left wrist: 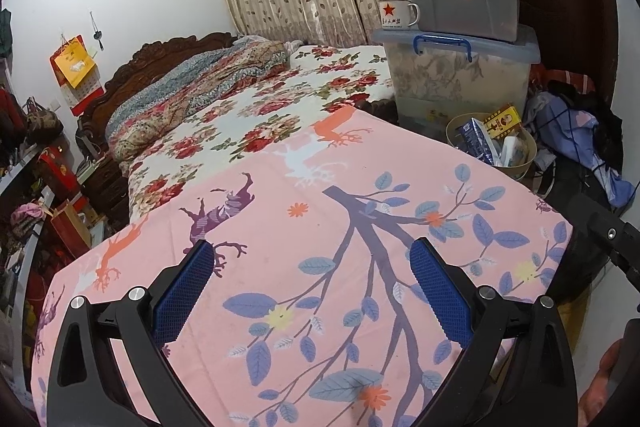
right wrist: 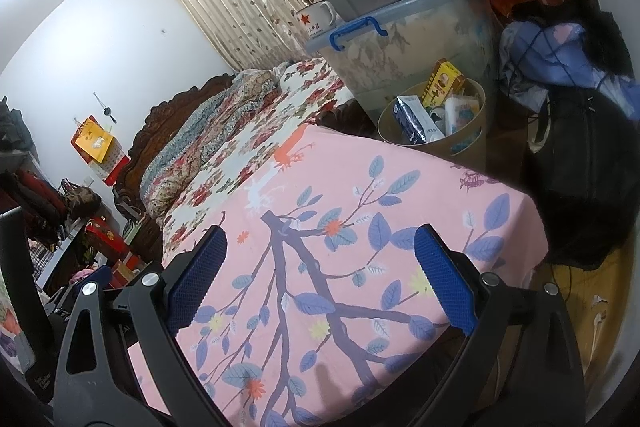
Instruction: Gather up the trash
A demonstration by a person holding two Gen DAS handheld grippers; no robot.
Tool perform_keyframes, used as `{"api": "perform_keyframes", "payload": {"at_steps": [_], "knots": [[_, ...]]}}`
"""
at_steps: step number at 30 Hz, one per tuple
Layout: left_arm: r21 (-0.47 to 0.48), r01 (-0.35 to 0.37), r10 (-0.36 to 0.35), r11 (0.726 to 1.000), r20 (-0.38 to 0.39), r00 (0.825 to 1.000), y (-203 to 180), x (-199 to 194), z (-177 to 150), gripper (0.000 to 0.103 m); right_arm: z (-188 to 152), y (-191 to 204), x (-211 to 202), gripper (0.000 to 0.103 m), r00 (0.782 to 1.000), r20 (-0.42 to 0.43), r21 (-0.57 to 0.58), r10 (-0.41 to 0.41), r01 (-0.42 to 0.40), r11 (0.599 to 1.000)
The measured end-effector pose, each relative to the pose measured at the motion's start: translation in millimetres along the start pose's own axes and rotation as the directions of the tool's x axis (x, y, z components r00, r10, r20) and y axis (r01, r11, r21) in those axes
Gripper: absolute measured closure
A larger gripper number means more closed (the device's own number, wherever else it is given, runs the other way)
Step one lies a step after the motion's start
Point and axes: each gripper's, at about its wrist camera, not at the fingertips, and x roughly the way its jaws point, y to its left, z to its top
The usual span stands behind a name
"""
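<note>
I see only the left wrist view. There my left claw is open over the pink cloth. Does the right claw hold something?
Observer: No. The right claw is open, and only the pink cloth shows between its pads.
Operator: Is there any trash on the floor at the right side of the cloth?
Observer: Perhaps. A few small pale scraps lie on the wooden floor past the cloth's right edge. They are too small to tell what they are.
</note>
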Motion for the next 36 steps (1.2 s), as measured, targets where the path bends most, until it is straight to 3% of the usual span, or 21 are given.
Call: {"api": "perform_keyframes", "payload": {"at_steps": [36], "knots": [[0.005,0.001,-0.001,1.0,-0.009,1.0,-0.6,2.3,-1.6,0.009,-2.3,-4.0,3.1,0.009,1.0,-0.008,0.008,-0.001,0.001,1.0]]}}
